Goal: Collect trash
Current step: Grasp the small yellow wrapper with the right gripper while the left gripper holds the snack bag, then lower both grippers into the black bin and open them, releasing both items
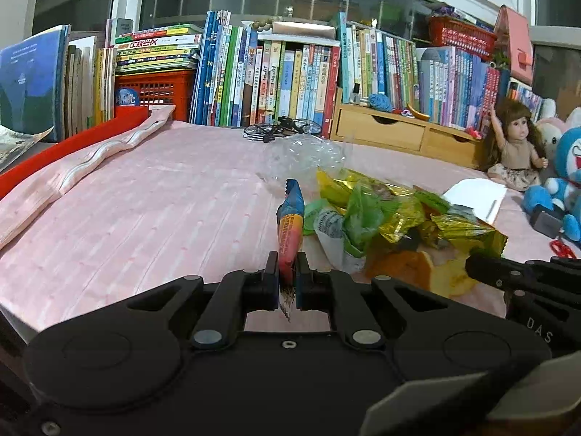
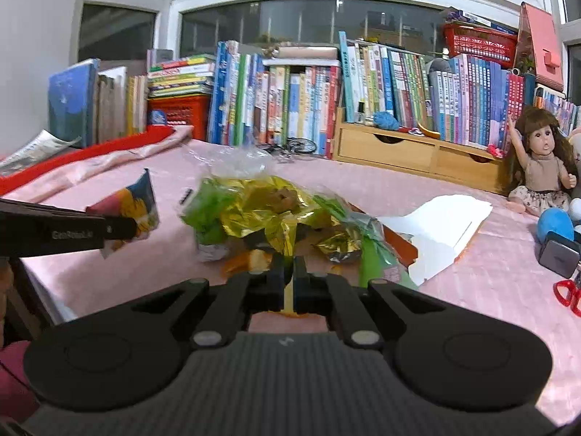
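My left gripper [image 1: 288, 269] is shut on a blue, orange and pink snack wrapper [image 1: 290, 225], held upright above the pink bedsheet. In the right wrist view the same wrapper [image 2: 127, 214] hangs at the left in the left gripper [image 2: 123, 230]. My right gripper [image 2: 289, 272] is shut on the yellow edge of a clear bag of trash [image 2: 268, 214], stuffed with gold foil, green wrappers and orange peel. That bag of trash [image 1: 385, 214] lies just right of the left gripper, and the right gripper's finger [image 1: 486, 267] reaches it from the right edge.
A white paper box [image 2: 446, 229] lies right of the bag. Red scissors [image 2: 566, 292], a small grey box [image 2: 557, 256], a doll [image 2: 541, 160] and plush toys sit at the far right. Books, a wooden drawer unit [image 2: 410, 154] and glasses [image 1: 279, 129] line the back; a red-edged cushion [image 1: 72, 152] lies left.
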`<act>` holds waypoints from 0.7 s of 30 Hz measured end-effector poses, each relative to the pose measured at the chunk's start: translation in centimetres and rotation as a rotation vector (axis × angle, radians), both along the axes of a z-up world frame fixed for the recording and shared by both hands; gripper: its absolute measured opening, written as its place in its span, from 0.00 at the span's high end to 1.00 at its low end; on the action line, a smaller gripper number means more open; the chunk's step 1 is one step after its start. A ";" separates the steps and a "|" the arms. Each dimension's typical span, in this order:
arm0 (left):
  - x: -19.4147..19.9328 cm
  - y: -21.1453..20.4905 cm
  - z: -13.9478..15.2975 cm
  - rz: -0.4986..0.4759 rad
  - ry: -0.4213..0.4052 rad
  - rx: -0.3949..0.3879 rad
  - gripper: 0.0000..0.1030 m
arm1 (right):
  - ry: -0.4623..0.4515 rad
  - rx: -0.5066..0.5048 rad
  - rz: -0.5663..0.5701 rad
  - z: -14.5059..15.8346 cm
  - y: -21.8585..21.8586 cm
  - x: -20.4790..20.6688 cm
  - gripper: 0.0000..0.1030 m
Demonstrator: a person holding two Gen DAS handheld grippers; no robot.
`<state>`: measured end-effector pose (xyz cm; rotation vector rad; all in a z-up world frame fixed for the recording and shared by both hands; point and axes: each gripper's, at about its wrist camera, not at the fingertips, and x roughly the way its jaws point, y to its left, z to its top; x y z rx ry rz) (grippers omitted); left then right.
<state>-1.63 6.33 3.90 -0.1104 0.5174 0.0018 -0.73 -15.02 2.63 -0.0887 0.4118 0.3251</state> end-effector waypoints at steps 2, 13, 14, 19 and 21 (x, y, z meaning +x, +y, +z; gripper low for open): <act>-1.0 -0.1 0.2 -0.005 0.001 0.000 0.93 | 0.002 0.005 0.017 0.1 -0.3 -1.0 0.93; -7.2 -0.9 0.6 -0.099 0.040 0.036 0.93 | 0.065 -0.002 0.128 -0.5 -1.2 -6.6 0.93; -7.7 -1.0 0.6 -0.106 0.044 0.038 0.93 | 0.069 -0.005 0.133 -0.6 -1.3 -7.1 0.93; -10.5 -1.5 0.2 -0.150 0.075 0.046 0.93 | 0.105 0.001 0.146 -1.2 -1.9 -9.1 0.93; -11.1 -1.5 -0.1 -0.154 0.088 0.046 0.93 | 0.120 0.009 0.146 -1.6 -2.1 -9.6 0.93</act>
